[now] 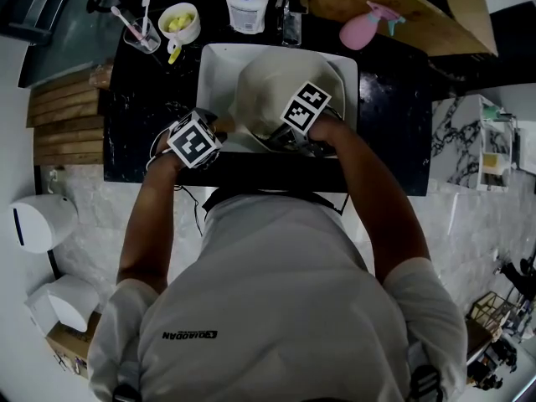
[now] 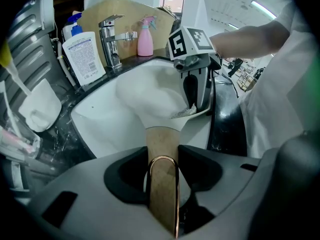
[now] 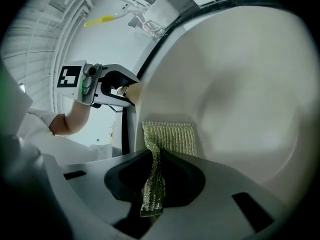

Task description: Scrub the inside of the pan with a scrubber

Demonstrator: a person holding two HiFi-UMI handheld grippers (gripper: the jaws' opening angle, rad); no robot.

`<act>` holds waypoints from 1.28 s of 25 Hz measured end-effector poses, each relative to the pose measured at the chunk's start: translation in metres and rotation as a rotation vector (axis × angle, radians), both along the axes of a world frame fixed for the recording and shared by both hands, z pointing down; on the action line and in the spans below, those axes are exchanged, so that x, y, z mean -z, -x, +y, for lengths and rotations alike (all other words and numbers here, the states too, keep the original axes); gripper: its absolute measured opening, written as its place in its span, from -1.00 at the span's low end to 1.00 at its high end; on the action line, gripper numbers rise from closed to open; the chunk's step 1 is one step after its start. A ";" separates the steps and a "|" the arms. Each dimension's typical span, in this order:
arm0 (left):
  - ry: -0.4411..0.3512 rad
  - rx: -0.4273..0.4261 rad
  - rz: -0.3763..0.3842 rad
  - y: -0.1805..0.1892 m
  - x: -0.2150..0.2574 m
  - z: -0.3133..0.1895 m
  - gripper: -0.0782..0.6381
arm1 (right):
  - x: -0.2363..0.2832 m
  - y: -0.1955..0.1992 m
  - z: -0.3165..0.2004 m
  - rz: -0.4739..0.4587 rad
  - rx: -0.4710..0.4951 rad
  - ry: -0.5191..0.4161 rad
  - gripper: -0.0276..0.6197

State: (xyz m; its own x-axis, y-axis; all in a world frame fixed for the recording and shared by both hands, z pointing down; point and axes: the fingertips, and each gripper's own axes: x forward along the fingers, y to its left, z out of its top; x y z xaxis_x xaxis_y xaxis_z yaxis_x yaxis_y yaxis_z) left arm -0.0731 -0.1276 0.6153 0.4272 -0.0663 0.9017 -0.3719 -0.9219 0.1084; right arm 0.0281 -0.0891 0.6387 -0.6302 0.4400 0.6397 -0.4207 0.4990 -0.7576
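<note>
Nearest the person, the left gripper (image 2: 162,171) is seen clenched on the pan's brown handle (image 2: 161,139), which runs straight between its jaws and carries a copper-coloured ring at its near end. Just to the right, the right gripper (image 3: 152,179) is closed on a green-gold mesh scrubber (image 3: 170,139). One end of the cloth is pinched between the jaws, and the rest is laid flat against the inside wall of the pan (image 3: 235,99).

The cream pan is held at a tilt within the white sink (image 1: 213,65), with its handle pointing to the near left and its bowl lying toward the far right. The scrubber is pressed low on the inner wall, close to the rim on the handle's side. The sink is set into a black counter (image 1: 389,115).

At the far edge of the sink a chrome faucet (image 2: 111,41) is mounted, with a white labelled bottle (image 2: 84,56) to its left and a pink spray bottle (image 2: 145,38) to its right. Farther left on the counter, a bowl holding something yellow (image 1: 179,22) and a cup of toothbrushes (image 1: 141,32) are placed side by side.
</note>
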 end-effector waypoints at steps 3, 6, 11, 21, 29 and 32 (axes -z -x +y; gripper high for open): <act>-0.002 0.002 0.000 0.000 -0.001 -0.001 -0.24 | -0.001 -0.011 0.005 0.029 0.026 0.018 -0.67; -0.010 -0.001 -0.007 0.004 -0.007 -0.004 -0.24 | -0.002 -0.026 0.009 0.067 0.064 0.043 -0.67; -0.008 0.005 -0.009 0.004 -0.008 -0.004 -0.24 | -0.002 -0.040 0.011 0.086 0.077 0.080 -0.67; 0.002 0.003 -0.003 0.004 -0.007 -0.003 -0.24 | 0.001 -0.038 0.006 0.100 0.115 0.006 -0.67; 0.017 0.002 0.010 0.004 -0.007 -0.003 -0.24 | 0.048 -0.048 -0.103 0.200 0.154 -0.800 -0.67; 0.017 0.011 0.010 0.004 -0.007 -0.004 -0.24 | 0.043 -0.067 -0.131 0.403 0.466 -1.147 -0.67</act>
